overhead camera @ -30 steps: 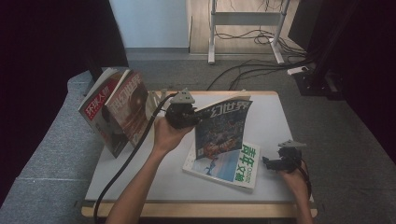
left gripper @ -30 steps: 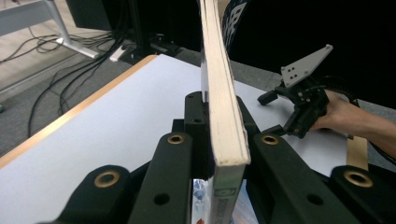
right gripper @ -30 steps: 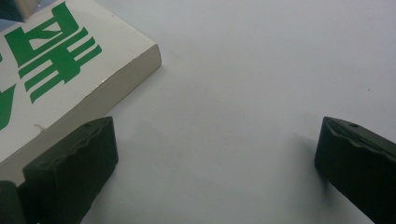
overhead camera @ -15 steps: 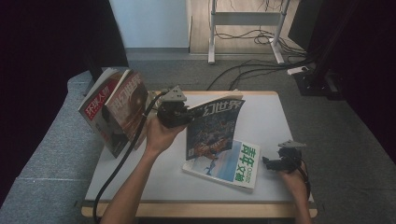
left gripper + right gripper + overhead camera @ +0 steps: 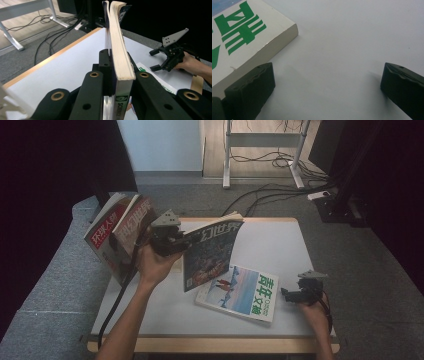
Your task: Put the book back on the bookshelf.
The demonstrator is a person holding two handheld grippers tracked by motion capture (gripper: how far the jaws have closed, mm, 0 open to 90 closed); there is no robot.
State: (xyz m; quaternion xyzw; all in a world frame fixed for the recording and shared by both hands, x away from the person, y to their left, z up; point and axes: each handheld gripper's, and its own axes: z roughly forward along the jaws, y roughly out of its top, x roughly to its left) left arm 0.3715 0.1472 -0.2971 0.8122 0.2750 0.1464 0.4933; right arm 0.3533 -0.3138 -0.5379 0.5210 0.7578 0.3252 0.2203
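High view record: my left hand-held gripper is clenched on the spine edge of a science-fiction magazine, holding it upright in the air above the table. Over the last second the magazine has travelled leftward with my hand, away from the middle of the table and toward the two magazines standing at the left edge by the grey sofa. I judge this as the carry phase of stacking it beside them; release is not yet due.

Left gripper view confirms the grasp: both jaws close on the bound edge, with the magazine's page block running straight ahead from my left hand-held gripper.

Orientation: the long axis stands roughly vertical, tilted slightly. The spine sits at my gripper, the fore-edge points away from it to the right, and the cover faces me.

A second magazine with green characters lies flat on the table, just right of and below the carried one, apart from it.

My right hand-held gripper rests low at the right of the table, jaws spread and empty. Right gripper view places the corner of that flat magazine just beside its left jaw; I cannot tell whether the two touch.
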